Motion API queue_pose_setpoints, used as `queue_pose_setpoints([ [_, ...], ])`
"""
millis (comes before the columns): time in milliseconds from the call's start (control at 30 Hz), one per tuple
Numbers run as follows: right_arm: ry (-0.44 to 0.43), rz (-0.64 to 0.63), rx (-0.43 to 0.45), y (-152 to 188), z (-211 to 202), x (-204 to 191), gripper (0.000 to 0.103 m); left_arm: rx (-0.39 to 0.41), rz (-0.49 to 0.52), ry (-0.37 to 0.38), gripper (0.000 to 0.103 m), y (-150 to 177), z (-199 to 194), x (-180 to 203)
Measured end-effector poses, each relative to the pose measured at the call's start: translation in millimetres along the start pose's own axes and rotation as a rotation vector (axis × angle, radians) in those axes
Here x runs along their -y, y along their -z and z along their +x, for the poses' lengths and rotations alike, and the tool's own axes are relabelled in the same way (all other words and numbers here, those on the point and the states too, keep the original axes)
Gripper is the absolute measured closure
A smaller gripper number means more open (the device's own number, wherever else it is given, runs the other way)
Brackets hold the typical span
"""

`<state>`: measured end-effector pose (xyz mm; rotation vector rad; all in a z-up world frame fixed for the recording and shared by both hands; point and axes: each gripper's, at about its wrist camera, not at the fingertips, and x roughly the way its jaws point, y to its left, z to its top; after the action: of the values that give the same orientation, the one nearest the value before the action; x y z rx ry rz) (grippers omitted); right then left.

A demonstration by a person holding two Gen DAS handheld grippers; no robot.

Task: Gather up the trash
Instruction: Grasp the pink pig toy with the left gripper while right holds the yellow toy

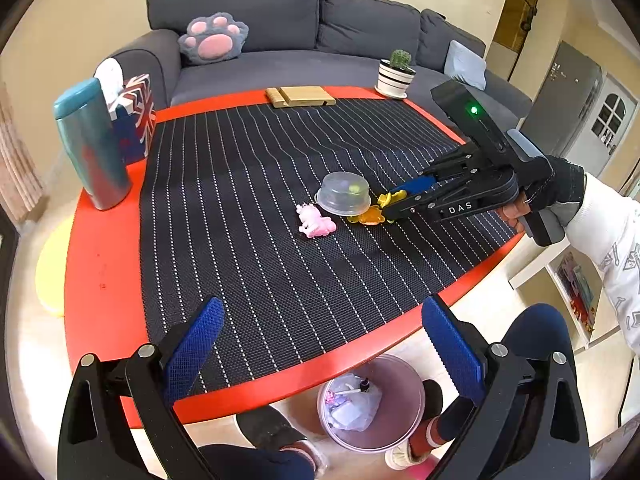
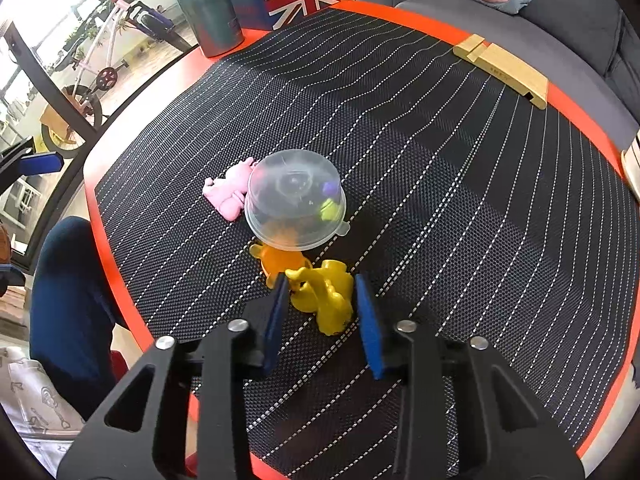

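Although the clear plastic dome (image 2: 295, 205) half hides the orange figure (image 2: 280, 262) and something purple and green beneath it, your right gripper (image 2: 322, 312) plainly straddles the glossy yellow toy (image 2: 326, 298) on the woven striped mat (image 2: 440, 200) — blue pads narrow, whether they press it is hard to tell. Your left gripper (image 1: 320, 344) hangs with jaws wide and empty — below the table's red rim (image 1: 104, 280) sits a pink bin (image 1: 396, 420).

Each tool is black, with linked arms joined by silver round-headed screws and blue textured pads (image 1: 452, 350) on the fingers. The right tool (image 1: 390, 204) bears white "DAS" lettering and a lit green lamp. The person wears a black fingerless glove (image 1: 560, 188), a white patterned sleeve (image 1: 612, 232) and dark blue trousers (image 2: 68, 292).
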<state>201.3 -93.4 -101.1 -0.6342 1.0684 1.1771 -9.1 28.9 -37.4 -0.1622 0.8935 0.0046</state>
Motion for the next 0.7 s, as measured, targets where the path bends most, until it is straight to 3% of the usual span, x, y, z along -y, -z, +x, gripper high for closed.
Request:
queue_pose_setpoints([
  [333,0.017,0.039,0.046,5,-15,1,0.072,0.0,0.008,0.004,0.008,-7,8,1],
  [700,0.04,0.151,0.102,17,-46,-6,0.072,0.004,0.043,0.012,0.008,-37,27,2],
])
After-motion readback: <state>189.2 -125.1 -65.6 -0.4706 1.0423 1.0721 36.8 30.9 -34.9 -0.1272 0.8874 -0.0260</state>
